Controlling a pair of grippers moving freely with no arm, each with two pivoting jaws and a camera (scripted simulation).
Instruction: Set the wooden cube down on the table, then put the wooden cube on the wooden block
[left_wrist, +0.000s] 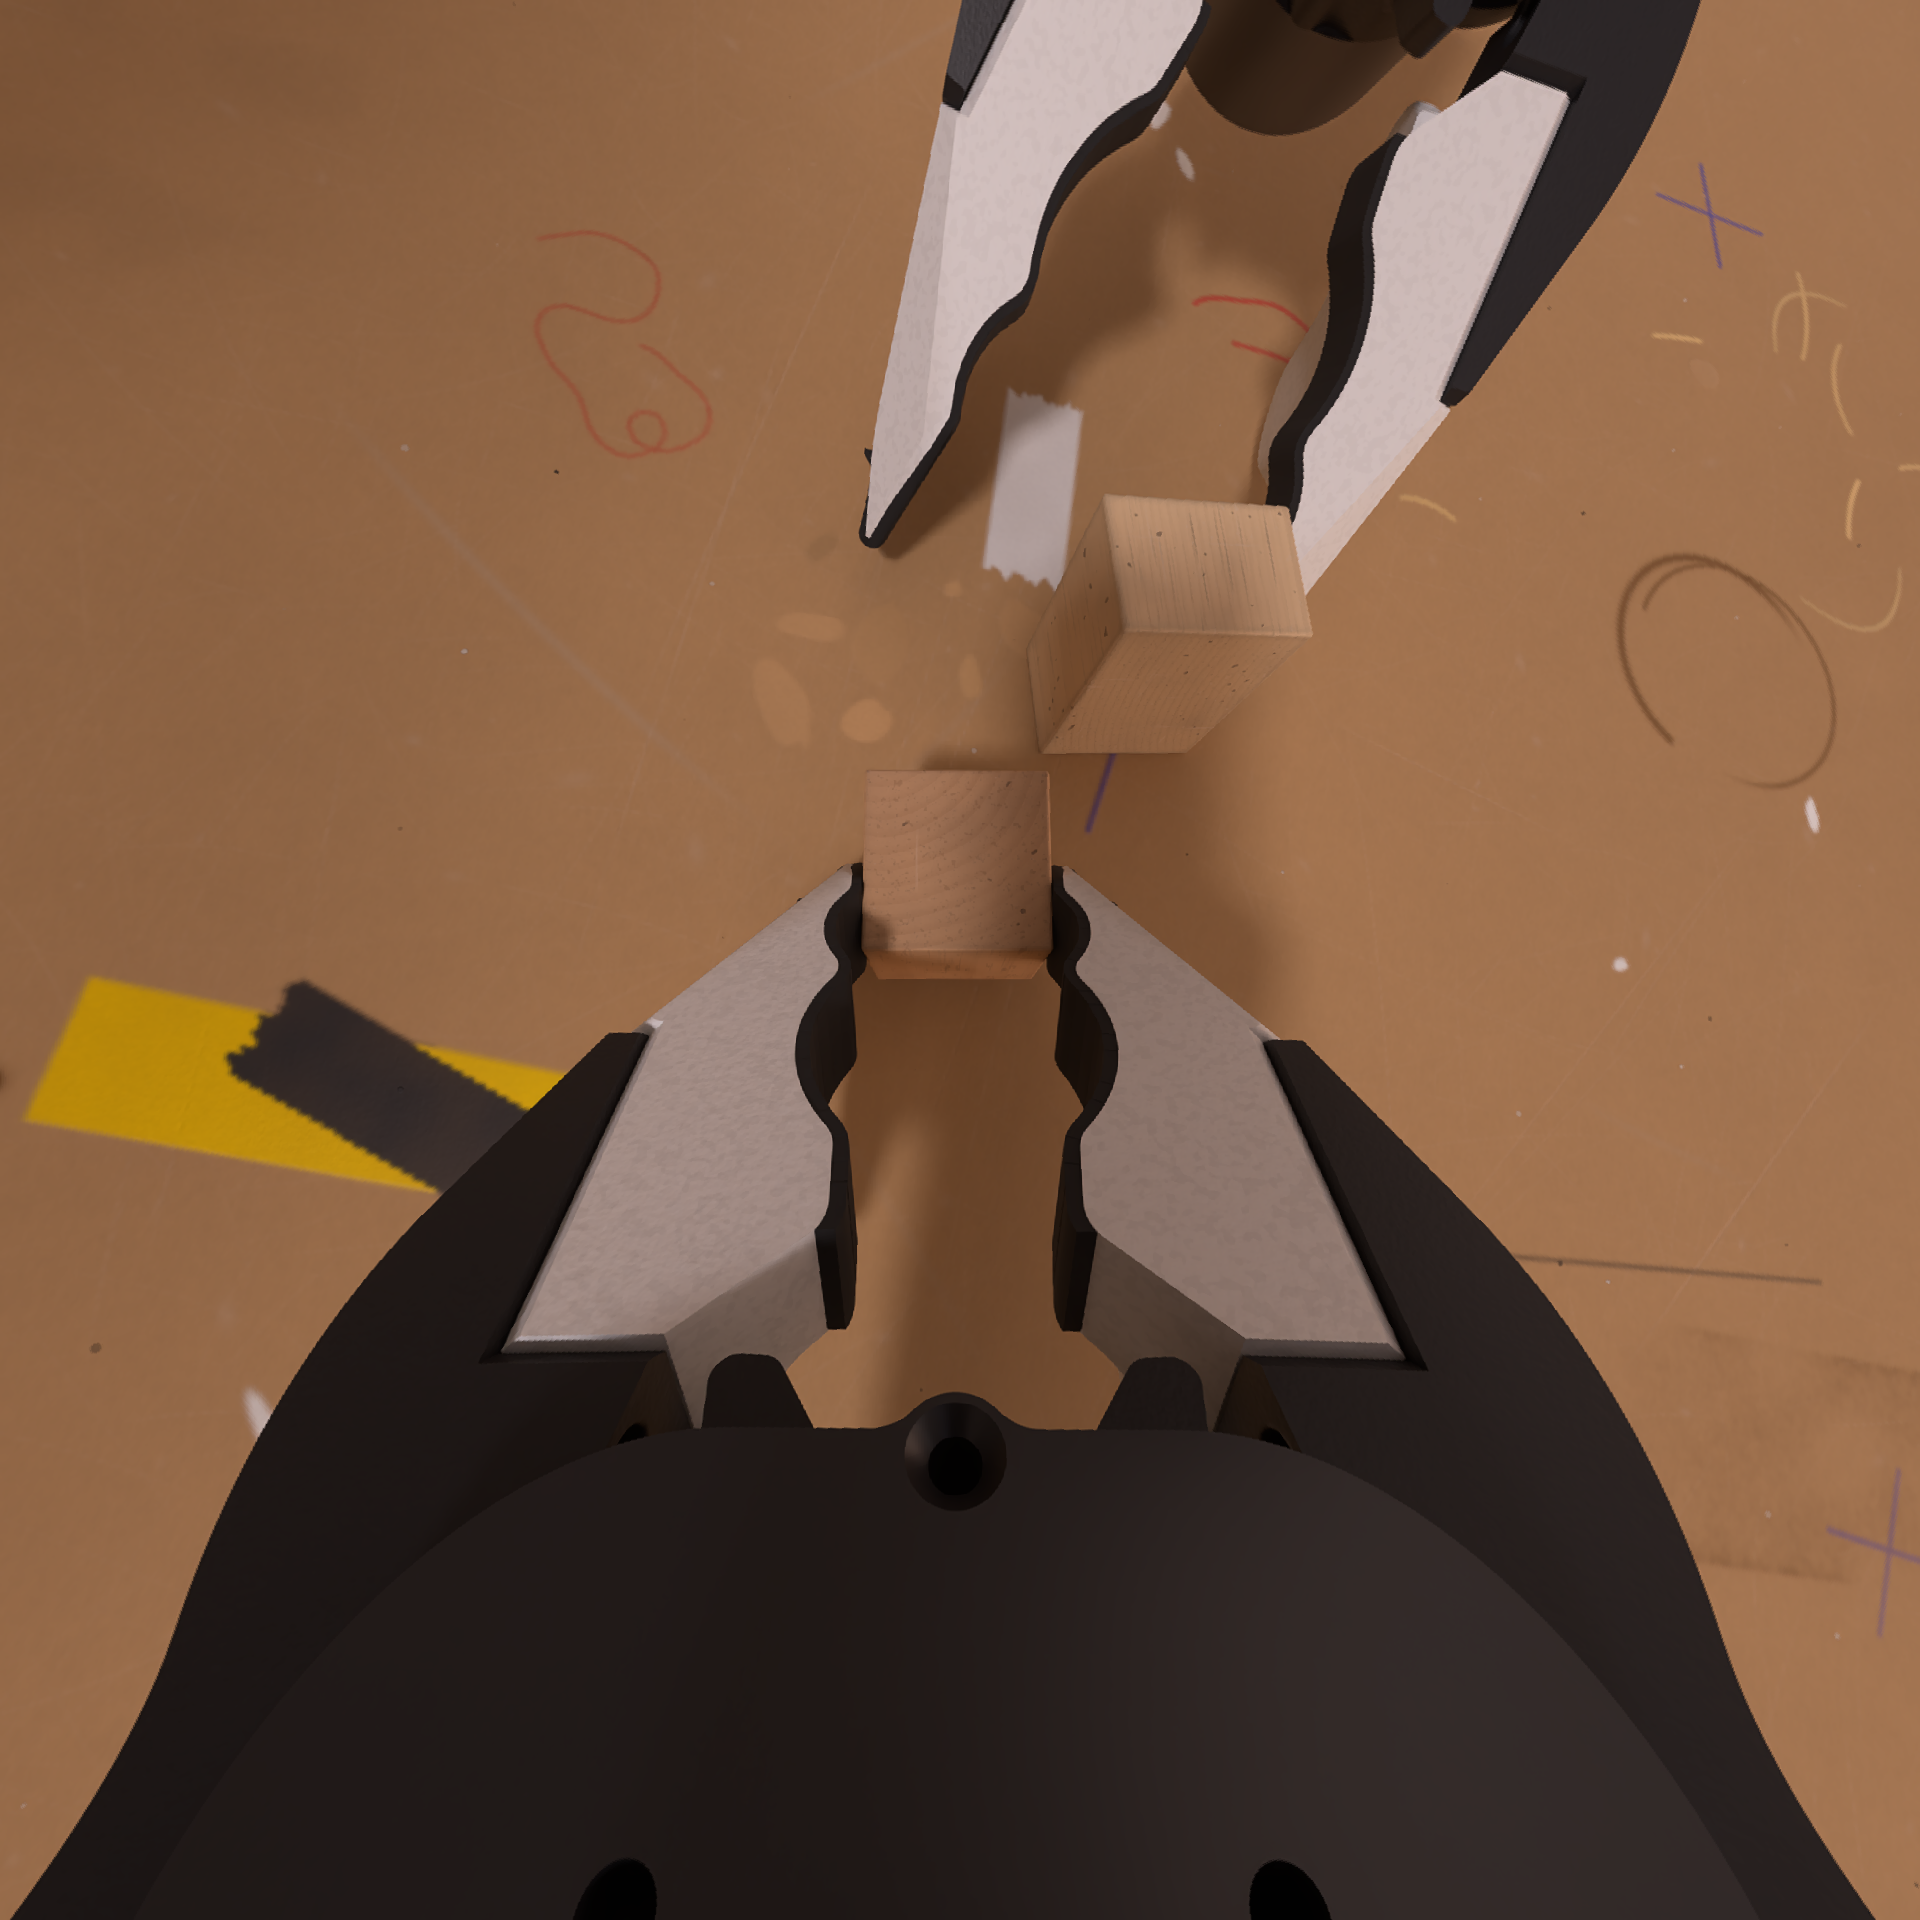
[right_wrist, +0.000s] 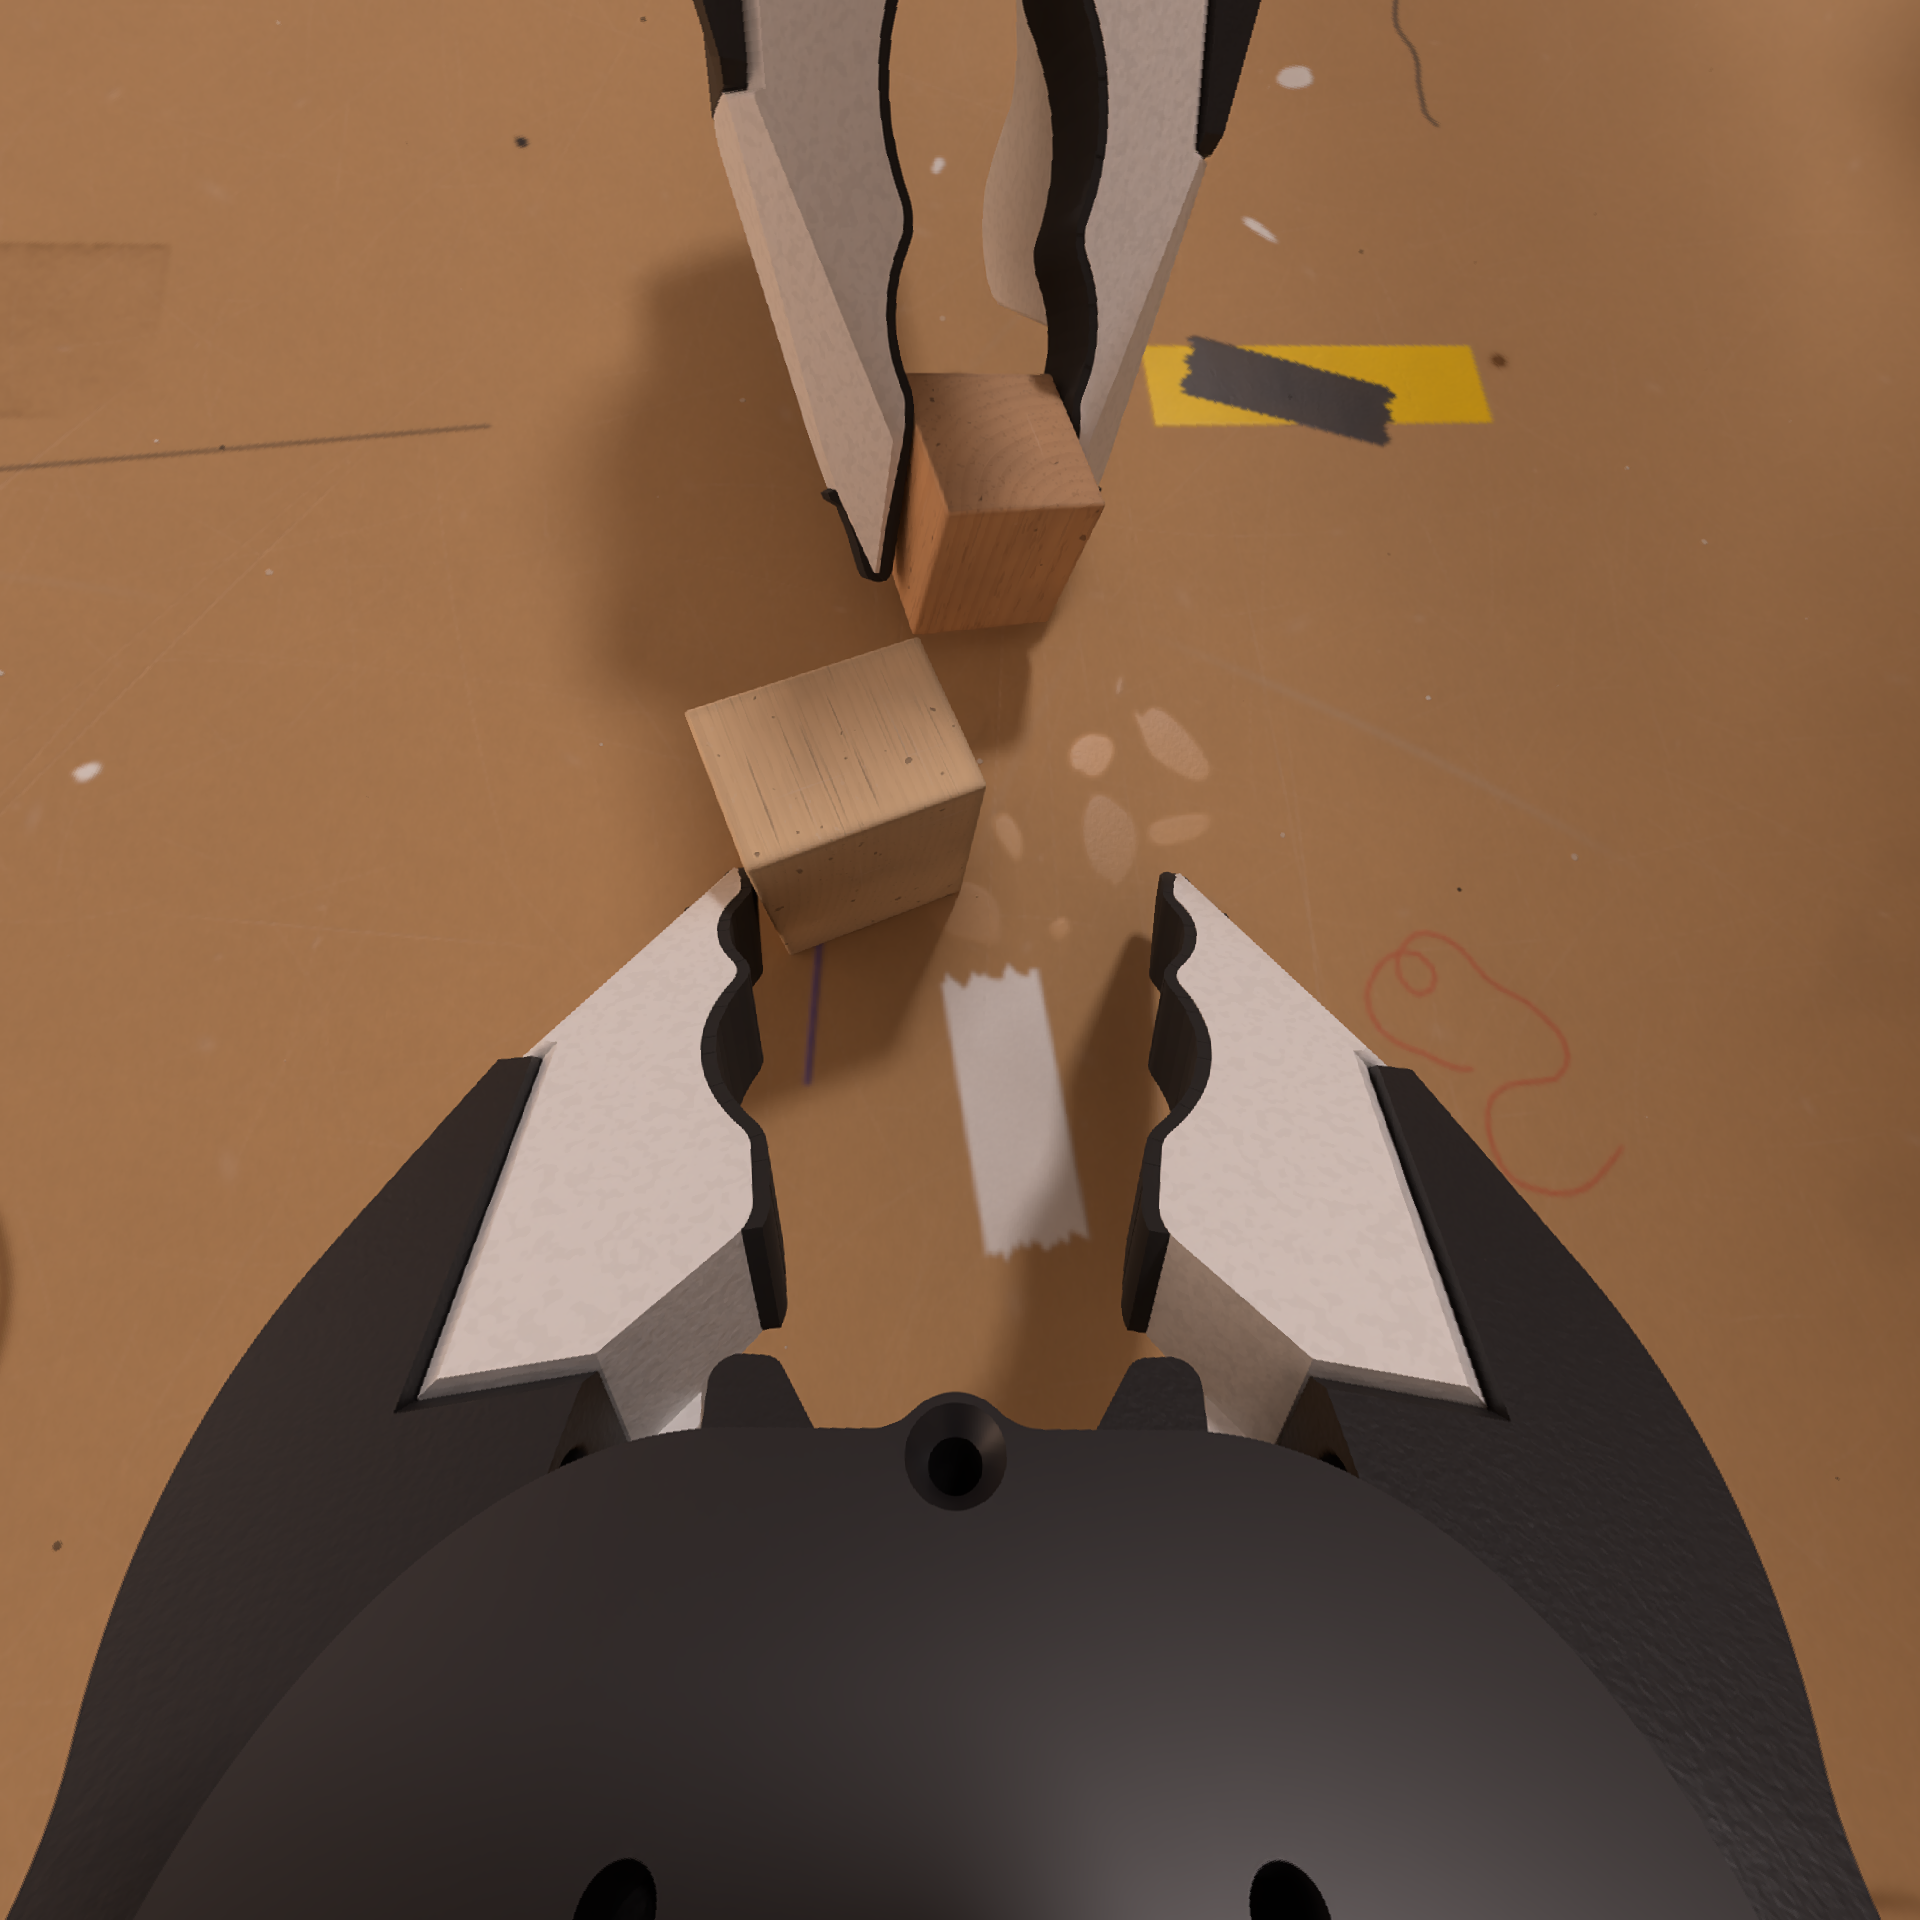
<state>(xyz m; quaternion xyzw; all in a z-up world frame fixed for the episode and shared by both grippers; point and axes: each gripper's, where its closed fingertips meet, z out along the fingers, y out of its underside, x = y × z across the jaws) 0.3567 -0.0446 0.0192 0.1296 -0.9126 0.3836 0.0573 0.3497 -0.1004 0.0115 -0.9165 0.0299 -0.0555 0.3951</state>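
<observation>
My left gripper (left_wrist: 956, 883) is shut on the wooden cube (left_wrist: 956, 862), gripping its two sides at the fingertips. In the right wrist view the cube (right_wrist: 997, 499) hangs low between the left gripper's fingers (right_wrist: 831, 343); I cannot tell whether it touches the table. The larger wooden block (left_wrist: 1174, 623) stands on the table just beyond the cube. My right gripper (right_wrist: 954, 894) is open and empty, facing the left one. Its left fingertip is right beside the block's (right_wrist: 842, 790) near corner. The right gripper also shows at the top of the left wrist view (left_wrist: 1081, 520).
The brown tabletop (left_wrist: 416, 727) carries scribbles and paint flecks. A strip of white tape (right_wrist: 1013, 1112) lies between my right fingers. A yellow and black tape patch (right_wrist: 1320, 390) lies flat beside the left gripper.
</observation>
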